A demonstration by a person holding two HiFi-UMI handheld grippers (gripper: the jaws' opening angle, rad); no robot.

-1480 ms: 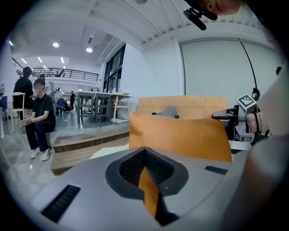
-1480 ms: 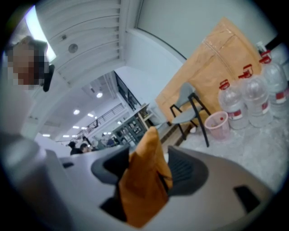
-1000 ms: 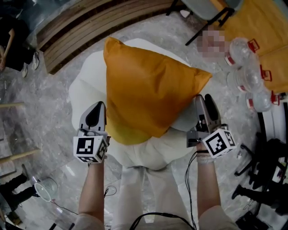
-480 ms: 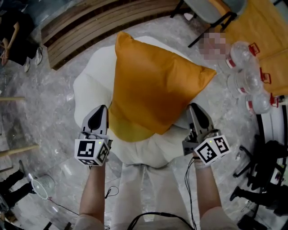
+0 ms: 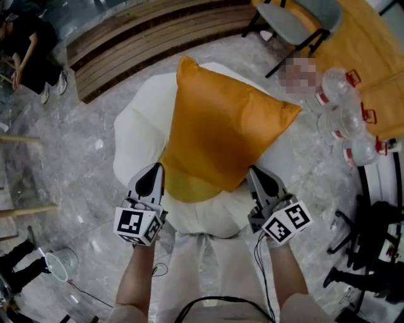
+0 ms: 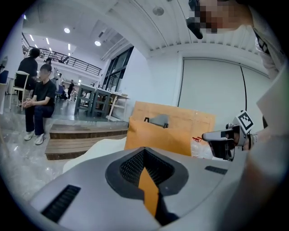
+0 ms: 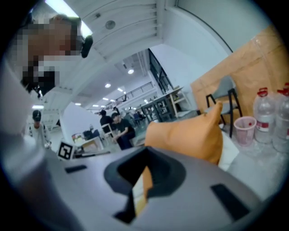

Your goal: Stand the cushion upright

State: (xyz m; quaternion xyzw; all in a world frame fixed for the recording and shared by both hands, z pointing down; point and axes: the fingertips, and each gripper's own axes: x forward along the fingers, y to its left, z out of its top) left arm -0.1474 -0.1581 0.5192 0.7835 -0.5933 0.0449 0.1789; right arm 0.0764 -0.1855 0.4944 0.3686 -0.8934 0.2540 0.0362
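An orange cushion (image 5: 227, 135) leans tilted on a white padded seat (image 5: 139, 126), one corner pointing up and away. My left gripper (image 5: 153, 173) is shut just off the cushion's lower left edge. My right gripper (image 5: 255, 176) sits beside the lower right edge; its jaws have just been closing and are shut with nothing visible between them. In the left gripper view the cushion (image 6: 156, 135) stands ahead and the right gripper (image 6: 223, 140) is at the right. The right gripper view has the cushion (image 7: 189, 135) ahead, apart from the jaws.
Several clear water bottles (image 5: 344, 113) stand on the floor at the right, near a grey chair (image 5: 297, 19) and an orange board. Wooden steps (image 5: 145, 31) run along the back. Black stands and cables (image 5: 372, 240) lie at the right. A person (image 5: 31, 44) sits back left.
The right gripper's jaws went from open to shut as it drew back from the cushion's right side. Both grippers moved nearer together at the cushion's lower edge.
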